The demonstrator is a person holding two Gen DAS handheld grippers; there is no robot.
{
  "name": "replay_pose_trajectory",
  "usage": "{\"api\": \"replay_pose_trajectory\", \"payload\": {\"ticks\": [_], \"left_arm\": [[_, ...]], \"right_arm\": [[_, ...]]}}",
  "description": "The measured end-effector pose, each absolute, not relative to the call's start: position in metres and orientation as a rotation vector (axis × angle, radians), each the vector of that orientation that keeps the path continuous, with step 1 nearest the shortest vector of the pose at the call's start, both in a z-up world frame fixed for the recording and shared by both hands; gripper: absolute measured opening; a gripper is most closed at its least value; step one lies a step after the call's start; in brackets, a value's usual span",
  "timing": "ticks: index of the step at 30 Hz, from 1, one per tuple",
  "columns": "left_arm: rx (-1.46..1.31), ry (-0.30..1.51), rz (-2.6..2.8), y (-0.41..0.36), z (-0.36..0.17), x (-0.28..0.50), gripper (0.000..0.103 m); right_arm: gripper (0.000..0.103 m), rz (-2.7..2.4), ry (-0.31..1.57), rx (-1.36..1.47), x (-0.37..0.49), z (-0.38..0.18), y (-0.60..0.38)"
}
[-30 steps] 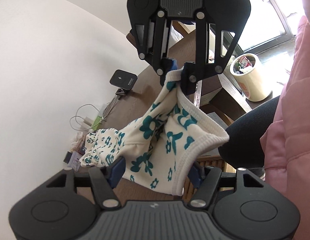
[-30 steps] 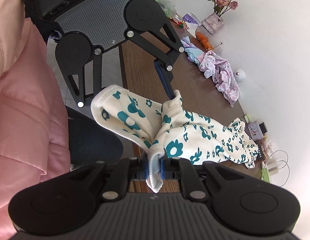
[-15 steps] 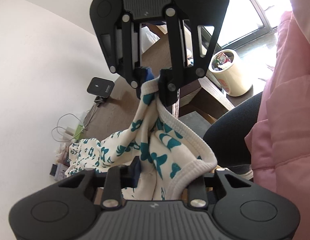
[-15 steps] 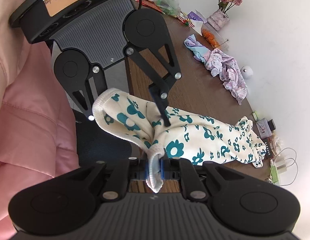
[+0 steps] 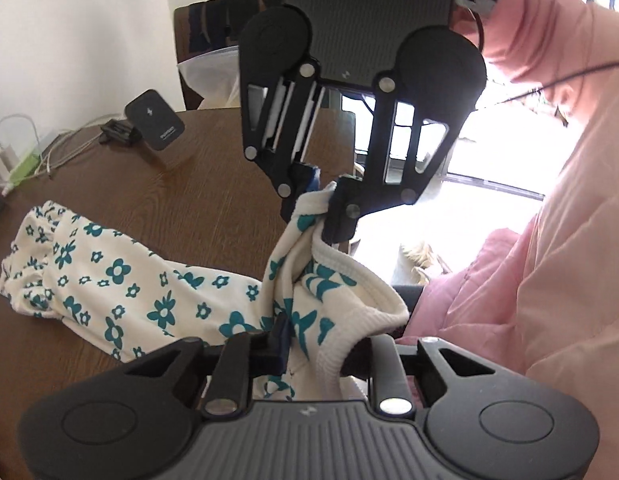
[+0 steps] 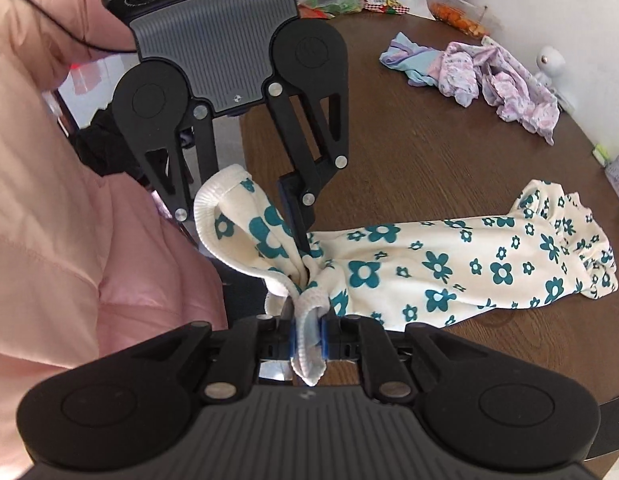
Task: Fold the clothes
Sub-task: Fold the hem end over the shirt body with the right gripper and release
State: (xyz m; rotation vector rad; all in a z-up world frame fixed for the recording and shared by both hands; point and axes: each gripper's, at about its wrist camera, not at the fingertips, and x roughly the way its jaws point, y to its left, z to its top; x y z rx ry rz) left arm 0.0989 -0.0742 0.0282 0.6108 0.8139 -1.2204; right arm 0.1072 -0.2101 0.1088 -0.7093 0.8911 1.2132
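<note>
Left gripper (image 5: 309, 356) clamped on the waistband of the floral trousers (image 5: 121, 292), jaws having just closed in on it. Right gripper (image 6: 307, 340) pinches the same waistband close beside. Legs trail across the table (image 5: 197, 208). Best spread the grips apart to pull the waistband flat. Since earlier, both grippers lifted and tilted down.

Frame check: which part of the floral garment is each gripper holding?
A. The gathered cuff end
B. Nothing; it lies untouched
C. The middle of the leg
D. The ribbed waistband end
D: both the right gripper and the left gripper pinch the ribbed edge of the garment, while its gathered end lies on the table.
</note>
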Motion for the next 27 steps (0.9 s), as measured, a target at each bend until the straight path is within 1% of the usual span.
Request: {"api": "replay_pose_trajectory", "payload": {"ticks": [2, 6, 8, 10, 13, 14, 15, 17, 20, 22, 23, 27], "left_arm": [[0.477, 0.867, -1.198, -0.066, 0.025, 0.131, 0.025], [0.334, 0.933, -1.159, -0.054, 0.006, 0.175, 0.031], [0.288, 0.956, -1.143, -0.050, -0.005, 0.189, 0.041], [0.242, 0.985, -1.120, -0.045, -0.014, 0.203, 0.048], [0.196, 0.995, -1.117, -0.041, -0.021, 0.214, 0.050], [0.188, 0.996, -1.120, -0.040, -0.023, 0.216, 0.051], [0.181, 0.996, -1.123, -0.039, -0.024, 0.218, 0.051], [0.179, 0.989, -1.136, -0.040, -0.026, 0.218, 0.051], [0.186, 0.975, -1.142, -0.042, -0.026, 0.216, 0.051], [0.182, 0.971, -1.140, -0.043, -0.027, 0.216, 0.051], [0.179, 0.968, -1.139, -0.044, -0.029, 0.216, 0.051], [0.154, 0.956, -1.123, -0.042, -0.035, 0.218, 0.052]], "right_arm": [[0.011, 1.206, 0.930, -0.644, 0.136, 0.107, -0.212], [0.014, 1.204, 0.988, -0.499, 0.186, 0.090, -0.218], [0.017, 1.201, 1.001, -0.450, 0.205, 0.078, -0.220], [0.020, 1.192, 1.012, -0.392, 0.219, 0.067, -0.224], [0.038, 1.155, 1.005, -0.298, 0.234, 0.057, -0.235], [0.044, 1.126, 0.986, -0.271, 0.235, 0.057, -0.240], [0.046, 1.091, 0.955, -0.248, 0.234, 0.059, -0.246], [0.046, 1.016, 0.882, -0.202, 0.229, 0.065, -0.258], [0.047, 0.927, 0.705, -0.209, 0.199, 0.080, -0.271], [0.050, 0.885, 0.612, -0.284, 0.174, 0.086, -0.269], [0.055, 0.868, 0.573, -0.338, 0.161, 0.086, -0.265], [0.055, 0.921, 0.503, -0.439, 0.121, 0.081, -0.250]]}}
